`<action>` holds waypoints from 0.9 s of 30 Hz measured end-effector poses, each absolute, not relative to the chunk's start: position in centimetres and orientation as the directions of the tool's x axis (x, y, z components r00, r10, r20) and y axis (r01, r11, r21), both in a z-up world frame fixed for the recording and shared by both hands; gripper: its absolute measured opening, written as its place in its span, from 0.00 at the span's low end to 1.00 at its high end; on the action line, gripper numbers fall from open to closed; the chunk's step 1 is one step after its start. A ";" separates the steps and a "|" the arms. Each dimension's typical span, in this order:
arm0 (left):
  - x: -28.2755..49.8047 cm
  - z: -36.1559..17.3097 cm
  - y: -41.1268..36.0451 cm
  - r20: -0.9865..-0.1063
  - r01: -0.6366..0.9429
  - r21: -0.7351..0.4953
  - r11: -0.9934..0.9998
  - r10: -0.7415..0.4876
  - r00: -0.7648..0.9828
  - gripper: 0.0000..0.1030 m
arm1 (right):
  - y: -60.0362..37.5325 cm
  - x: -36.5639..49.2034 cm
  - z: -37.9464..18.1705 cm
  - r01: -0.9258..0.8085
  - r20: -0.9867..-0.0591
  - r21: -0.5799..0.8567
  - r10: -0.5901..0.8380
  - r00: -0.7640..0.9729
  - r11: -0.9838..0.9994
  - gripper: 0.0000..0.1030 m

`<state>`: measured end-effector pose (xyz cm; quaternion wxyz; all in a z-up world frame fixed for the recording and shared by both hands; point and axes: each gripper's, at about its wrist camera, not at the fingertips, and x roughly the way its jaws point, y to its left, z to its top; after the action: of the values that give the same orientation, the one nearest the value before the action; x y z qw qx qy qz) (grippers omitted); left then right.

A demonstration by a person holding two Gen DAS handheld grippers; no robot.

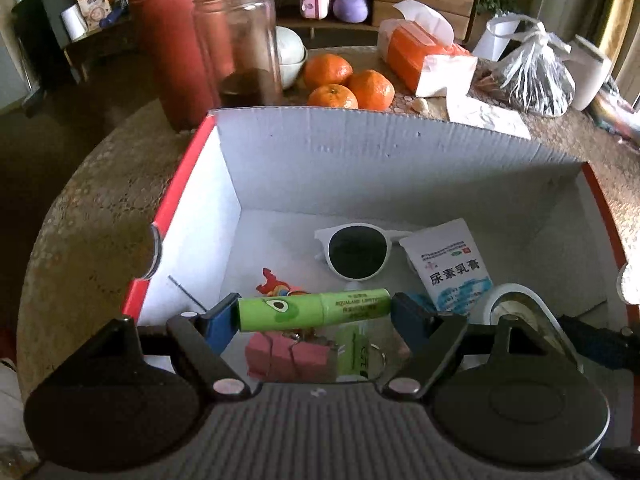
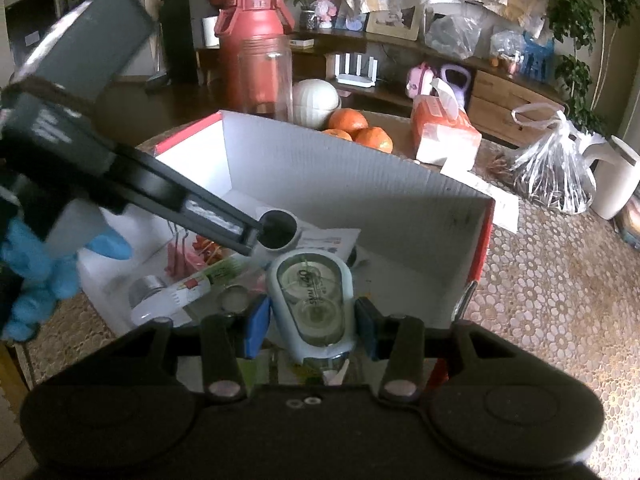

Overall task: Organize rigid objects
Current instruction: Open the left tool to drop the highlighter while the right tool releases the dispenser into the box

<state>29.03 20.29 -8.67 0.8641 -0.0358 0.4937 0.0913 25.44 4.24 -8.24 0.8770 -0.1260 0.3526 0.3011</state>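
Observation:
A white cardboard box with red outer sides (image 1: 360,152) stands open on the table. My left gripper (image 1: 314,312) is shut on a green lip balm tube (image 1: 314,311), held crosswise over the box. Below it lie pink binder clips (image 1: 288,356), white sunglasses (image 1: 358,252), a white ointment packet (image 1: 452,268) and a small red toy (image 1: 272,282). My right gripper (image 2: 312,328) is shut on a white correction tape dispenser (image 2: 314,304), held over the box (image 2: 360,176). The left gripper's body (image 2: 120,176) reaches in from the left in the right wrist view.
Behind the box stand a red bottle (image 1: 172,36), a clear jar (image 1: 240,44), three oranges (image 1: 348,80), an orange tissue pack (image 1: 424,56), a plastic bag (image 1: 536,76) and a white mug (image 1: 588,72). A white tube (image 2: 172,300) lies in the box.

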 end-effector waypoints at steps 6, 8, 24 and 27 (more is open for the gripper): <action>30.4 -9.4 20.2 -0.896 -0.190 0.036 0.981 0.116 0.428 0.79 | 4.4 25.5 -8.3 -0.622 -0.695 -0.007 0.444 0.565 0.783 0.45; 30.8 -9.9 20.5 -0.914 -0.195 0.020 0.981 0.097 0.393 0.79 | 4.3 25.5 -8.2 -0.621 -0.695 -0.003 0.445 0.565 0.784 0.45; 29.1 -9.3 21.9 -0.915 -0.252 -0.112 0.961 -0.001 0.403 0.78 | 3.2 24.6 -7.6 -0.617 -0.685 0.023 0.462 0.563 0.787 0.60; 28.1 -8.5 21.9 -0.903 -0.257 -0.134 0.957 -0.011 0.429 0.82 | 2.6 24.2 -7.2 -0.611 -0.680 0.033 0.465 0.567 0.791 0.61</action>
<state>28.05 21.87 -8.45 0.8358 -0.1265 0.5293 0.0734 24.24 2.56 -7.16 0.8791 -0.1035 0.3506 0.3060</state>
